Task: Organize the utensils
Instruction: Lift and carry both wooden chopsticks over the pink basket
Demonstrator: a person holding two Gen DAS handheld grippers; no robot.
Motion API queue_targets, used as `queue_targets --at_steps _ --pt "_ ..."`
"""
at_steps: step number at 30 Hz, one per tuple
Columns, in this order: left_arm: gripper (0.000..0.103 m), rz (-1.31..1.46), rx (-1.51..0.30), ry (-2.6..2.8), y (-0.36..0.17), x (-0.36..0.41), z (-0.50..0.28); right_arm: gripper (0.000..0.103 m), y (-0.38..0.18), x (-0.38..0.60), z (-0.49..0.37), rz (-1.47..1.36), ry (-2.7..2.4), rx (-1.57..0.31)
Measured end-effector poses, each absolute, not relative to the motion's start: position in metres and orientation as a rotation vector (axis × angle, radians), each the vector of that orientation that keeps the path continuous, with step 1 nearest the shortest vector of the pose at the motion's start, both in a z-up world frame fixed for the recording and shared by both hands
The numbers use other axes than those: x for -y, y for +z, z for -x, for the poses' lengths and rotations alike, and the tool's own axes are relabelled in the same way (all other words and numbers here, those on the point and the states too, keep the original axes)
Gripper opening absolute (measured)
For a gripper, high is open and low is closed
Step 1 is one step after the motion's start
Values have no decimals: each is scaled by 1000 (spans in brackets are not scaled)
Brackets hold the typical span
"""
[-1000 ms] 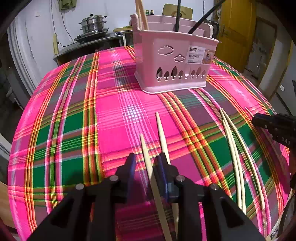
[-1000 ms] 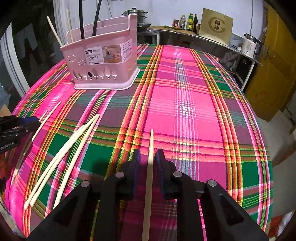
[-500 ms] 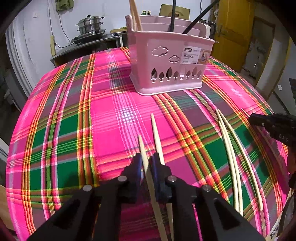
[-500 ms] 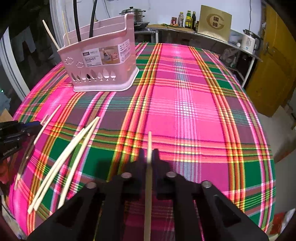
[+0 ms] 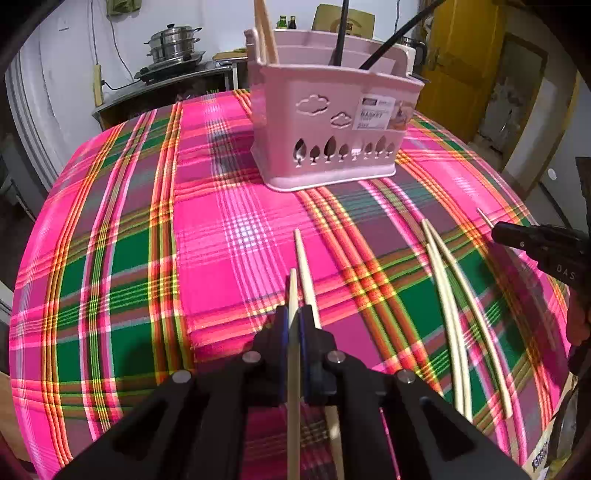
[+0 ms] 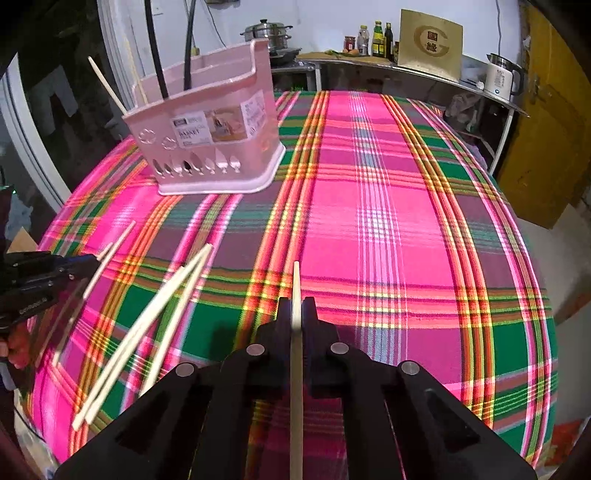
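My left gripper (image 5: 291, 321) is shut on a pale chopstick (image 5: 293, 291) and holds it above the plaid tablecloth. A second chopstick (image 5: 304, 269) lies on the cloth just right of it. My right gripper (image 6: 296, 314) is shut on another chopstick (image 6: 296, 284), lifted off the cloth. The pink utensil basket (image 5: 332, 129) stands at the far side with chopsticks and black handles in it; it also shows in the right wrist view (image 6: 210, 140). Loose chopsticks (image 5: 450, 302) lie between the grippers, also seen in the right wrist view (image 6: 155, 325).
The round table's plaid cloth (image 6: 388, 221) falls away at the edges. A counter with a steel pot (image 5: 173, 44), bottles (image 6: 376, 35) and a kettle (image 6: 502, 79) stands behind. A yellow door (image 5: 461, 55) is at the right.
Both grippers closed on their chopsticks and lifted them off the cloth. Both views rose and moved toward the basket.
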State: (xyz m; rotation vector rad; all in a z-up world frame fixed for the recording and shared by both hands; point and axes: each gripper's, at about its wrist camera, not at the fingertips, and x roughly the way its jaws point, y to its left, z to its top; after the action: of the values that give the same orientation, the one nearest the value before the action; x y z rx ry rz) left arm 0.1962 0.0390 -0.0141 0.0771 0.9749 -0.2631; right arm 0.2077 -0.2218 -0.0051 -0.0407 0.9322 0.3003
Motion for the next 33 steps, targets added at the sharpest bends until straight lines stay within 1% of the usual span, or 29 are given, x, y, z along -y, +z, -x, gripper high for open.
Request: queue_targets --at_steps 6,19,24,33 --pt "6 -72 -932 -273 7 -39 -193 5 16 223 -203 21 319 -875" --pt "6 -19 -781 -275 77 -55 -186 5 74 228 -192 -22 339 -724" --pt "6 0 -733 -279 96 -59 -183 5 93 227 -184 -25 351 -675" --pt "6 19 -690 -291 112 -63 -174 5 101 229 -176 -25 364 -648"
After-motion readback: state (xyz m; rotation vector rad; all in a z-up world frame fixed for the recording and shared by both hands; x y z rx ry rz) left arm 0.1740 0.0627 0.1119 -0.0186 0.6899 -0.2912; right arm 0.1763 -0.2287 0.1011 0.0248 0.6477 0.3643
